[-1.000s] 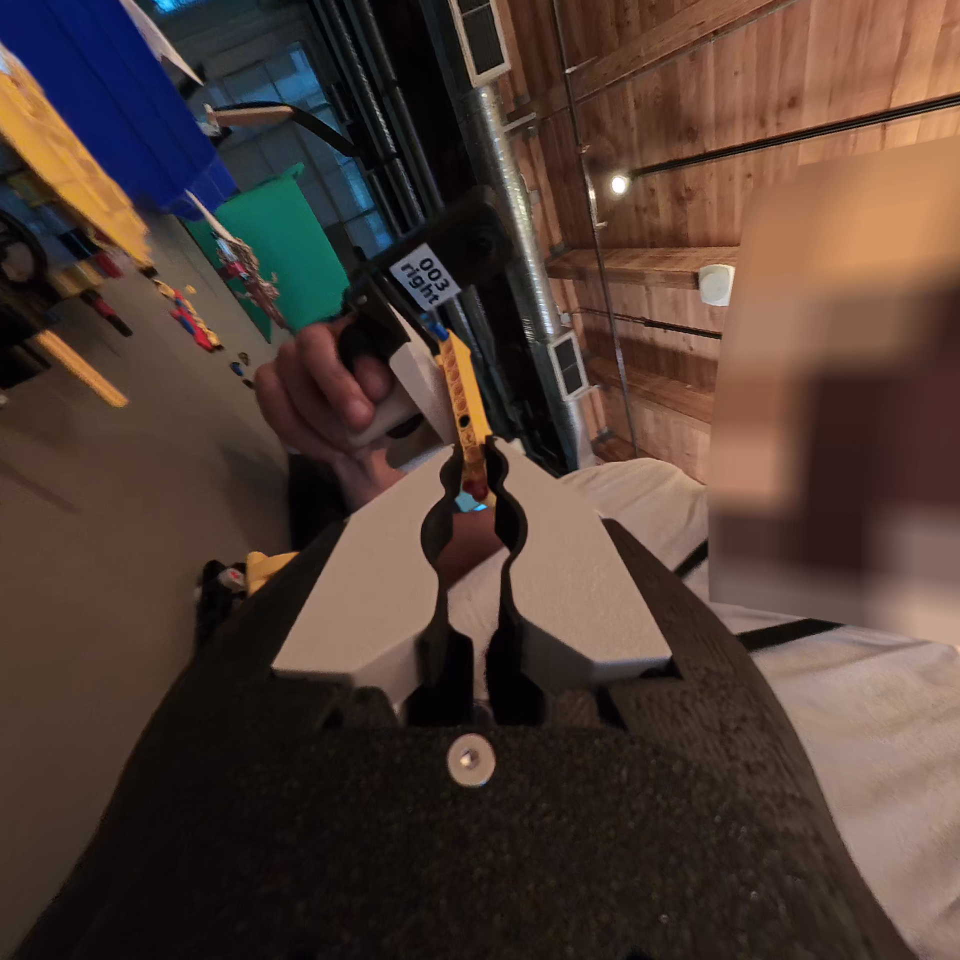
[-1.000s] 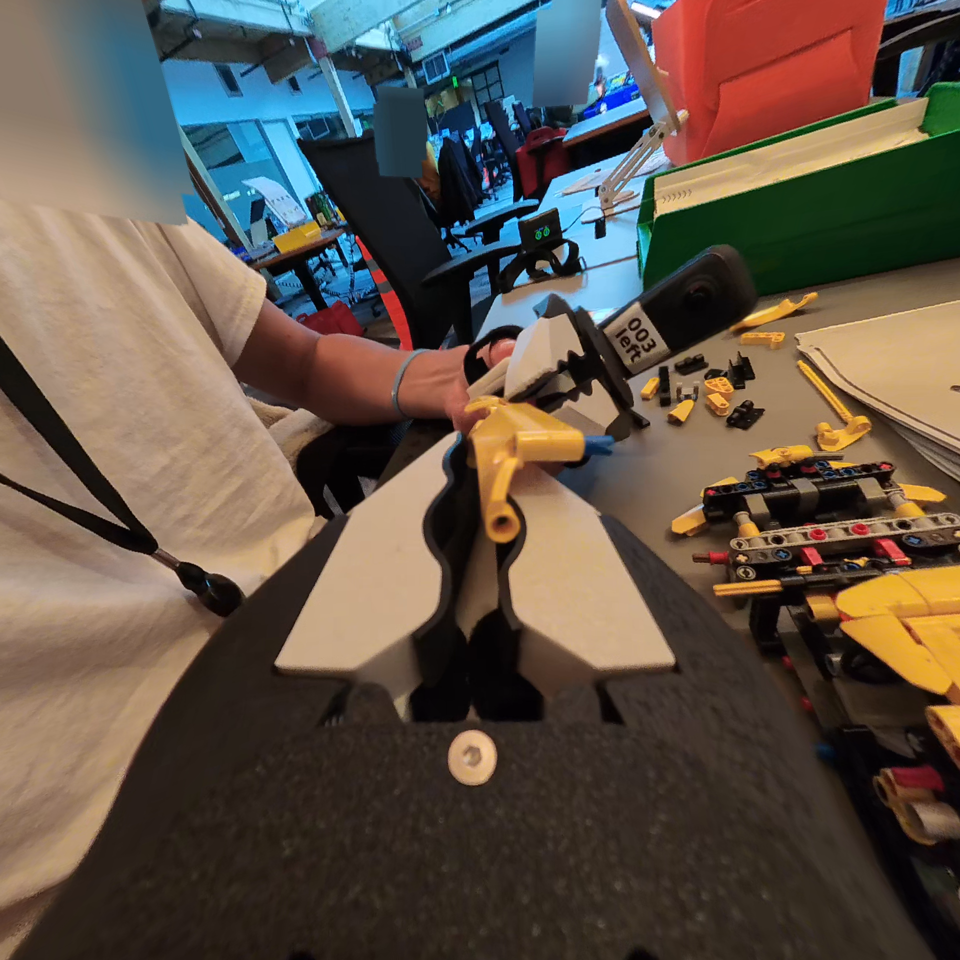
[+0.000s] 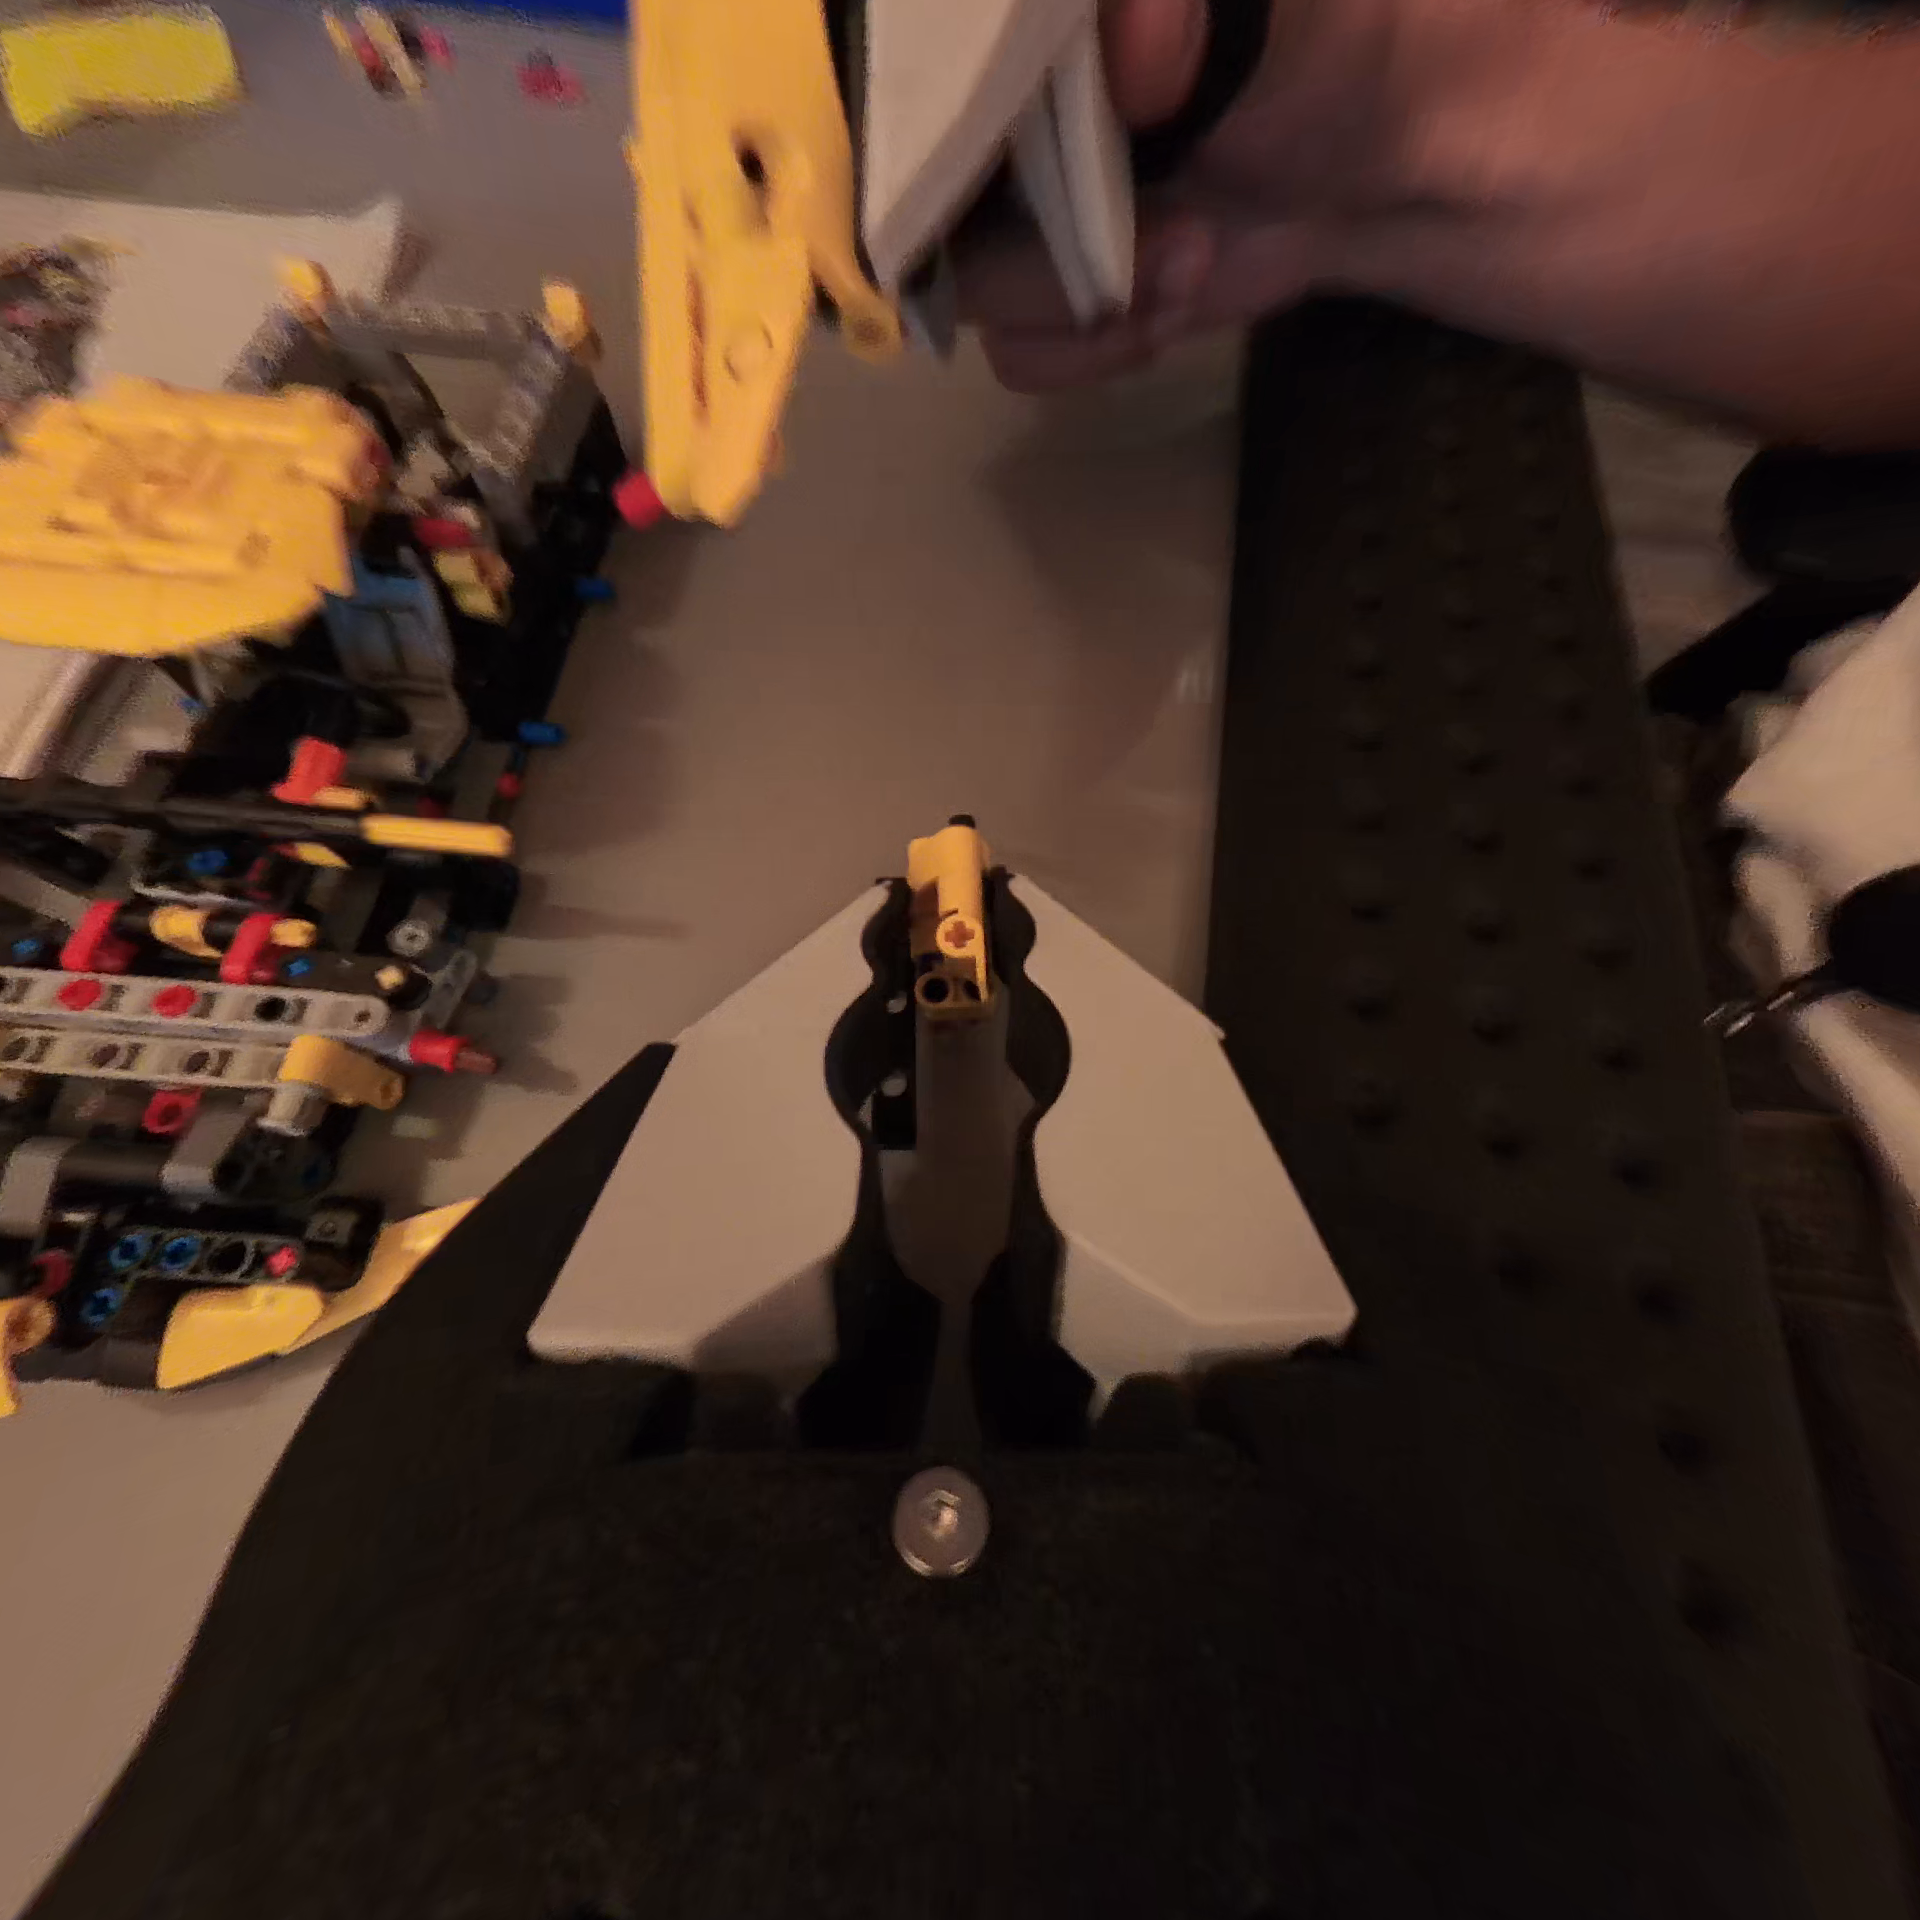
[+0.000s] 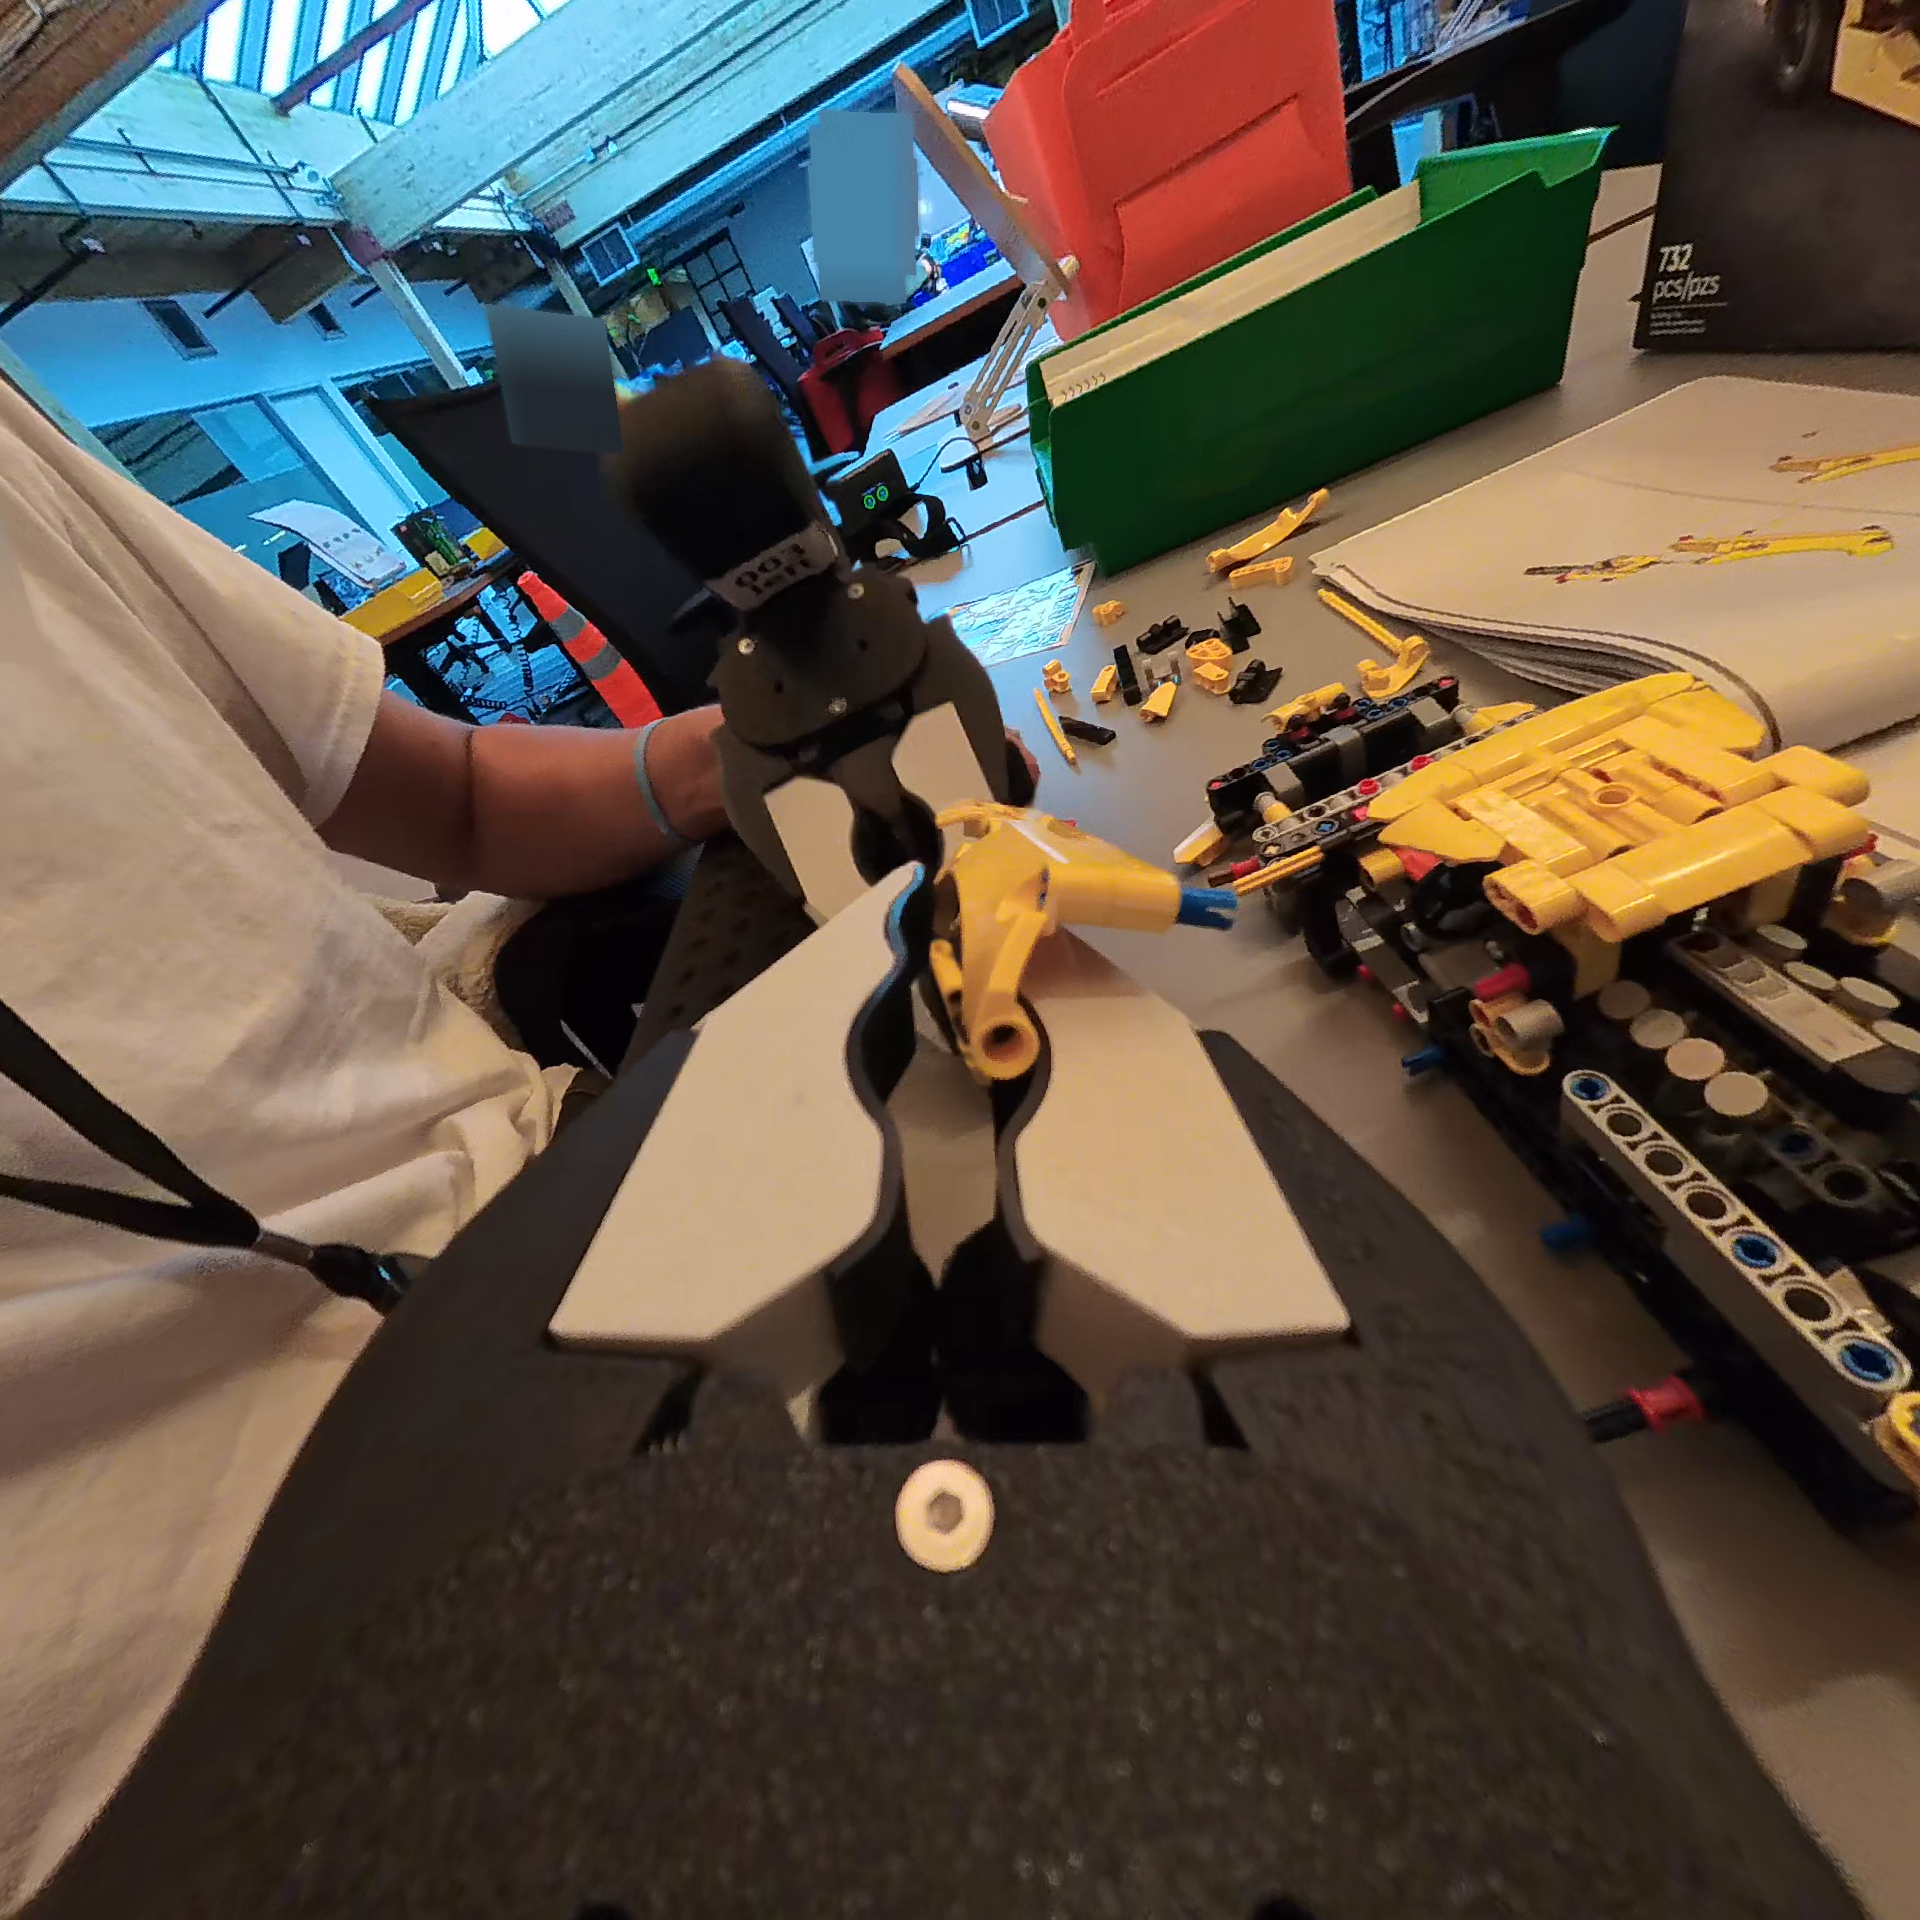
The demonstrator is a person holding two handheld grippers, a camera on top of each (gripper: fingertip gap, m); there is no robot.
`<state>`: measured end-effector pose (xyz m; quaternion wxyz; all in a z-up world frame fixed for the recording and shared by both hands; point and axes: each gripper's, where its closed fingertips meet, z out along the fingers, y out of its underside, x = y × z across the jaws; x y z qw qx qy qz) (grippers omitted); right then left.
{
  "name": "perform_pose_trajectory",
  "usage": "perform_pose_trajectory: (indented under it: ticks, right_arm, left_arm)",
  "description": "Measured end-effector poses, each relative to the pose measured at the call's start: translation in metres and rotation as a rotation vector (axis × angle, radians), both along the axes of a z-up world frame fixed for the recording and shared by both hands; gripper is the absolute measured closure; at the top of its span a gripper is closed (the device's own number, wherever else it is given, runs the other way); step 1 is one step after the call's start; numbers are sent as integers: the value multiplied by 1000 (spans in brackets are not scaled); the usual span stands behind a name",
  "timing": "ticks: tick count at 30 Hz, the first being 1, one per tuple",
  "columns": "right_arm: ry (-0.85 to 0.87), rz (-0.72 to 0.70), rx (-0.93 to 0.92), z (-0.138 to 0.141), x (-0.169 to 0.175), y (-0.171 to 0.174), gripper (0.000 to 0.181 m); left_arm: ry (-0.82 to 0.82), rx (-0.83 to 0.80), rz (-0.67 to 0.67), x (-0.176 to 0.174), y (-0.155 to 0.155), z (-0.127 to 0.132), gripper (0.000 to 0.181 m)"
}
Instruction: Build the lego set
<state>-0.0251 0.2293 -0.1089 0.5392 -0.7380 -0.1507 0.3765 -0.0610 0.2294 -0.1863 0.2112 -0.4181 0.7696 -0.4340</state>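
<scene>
A: What changed in the last second?

B: The left gripper (image 3: 951,935) swung down. A second ago it pointed up at a wooden wall. Now it looks down at the grey table (image 3: 883,644). It stays clamped on a small yellow piece (image 3: 948,930).

A: And the other one?

B: The right gripper (image 4: 977,997) is still squeezed on a bigger yellow part (image 4: 1023,904) with a blue pin (image 4: 1205,906). The two pieces look apart now.

A: Where is the lego set?

B: The half-built yellow and black car (image 4: 1600,883) sits on the table, just to the right. The part is probably headed there.

A: What else is around?

B: Loose pieces (image 4: 1174,665), an open booklet (image 4: 1662,540), a green bin (image 4: 1299,395). Behind is a big bright office with chairs.
</scene>
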Motion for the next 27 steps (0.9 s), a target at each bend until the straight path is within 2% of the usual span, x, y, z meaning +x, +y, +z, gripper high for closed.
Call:
perform_pose_trajectory:
  ticks: [1,3,4,9,13,22,27]
  right_arm:
    - [5,-6,6,1,0,1,177]
    - [40,-24,28,7,-2,4,177]
    - [77,-19,31,10,-5,6,177]
    - [224,19,11,20,-17,21,178]
    - [199,83,-22,15,-30,25,178]
    - [147,93,-60,3,-31,24,177]
    - [25,140,-106,-13,-34,23,177]
  left_arm:
    - [-41,-87,14,2,0,15,166]
    - [-84,-365,27,3,0,50,166]
    - [-94,-454,51,5,5,59,167]
    - [-101,-651,80,7,15,77,167]
    - [-78,-674,65,5,13,75,166]
    - [-27,-648,60,5,8,66,166]
    - [14,-520,65,5,7,49,166]
